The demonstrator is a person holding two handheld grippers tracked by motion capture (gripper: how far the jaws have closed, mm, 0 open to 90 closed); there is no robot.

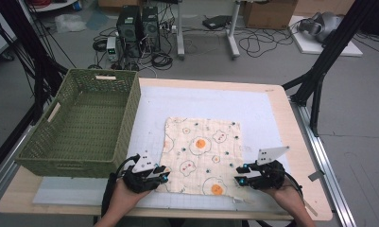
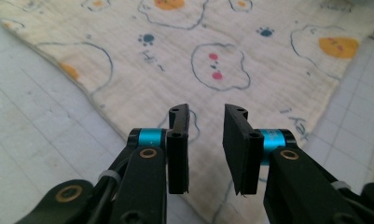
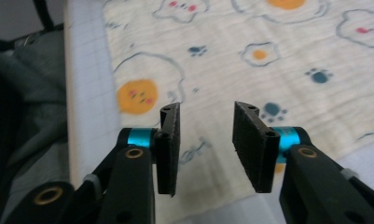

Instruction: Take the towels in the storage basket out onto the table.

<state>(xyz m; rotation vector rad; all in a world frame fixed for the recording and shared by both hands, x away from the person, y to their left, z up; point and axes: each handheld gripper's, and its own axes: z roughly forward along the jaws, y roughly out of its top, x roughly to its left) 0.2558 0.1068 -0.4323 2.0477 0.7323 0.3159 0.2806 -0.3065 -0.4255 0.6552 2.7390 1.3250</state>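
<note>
While the egg-print cloth [image 1: 202, 155] lies flat at lower centre of the high view, the left gripper [image 1: 162, 177] and right gripper [image 1: 239, 176] flank its near corners, jaws parted and empty; a green wicker basket [image 1: 125, 113] stands at left.

I am working in a lab or robotics test room, not a home. My wooden table [image 1: 291, 118] stands on a bare grey floor [image 1: 357, 118], inside a frame of black struts [image 1: 326, 56]. Beyond its far edge, 2 black computer towers [image 1: 137, 26] sit directly on the floor among loose tangled cables [image 1: 253, 42]. Cardboard boxes [image 1: 270, 12] are stacked along the back, and a white gridded mat [image 1: 201, 101] covers the tabletop like a marked work surface.
</note>
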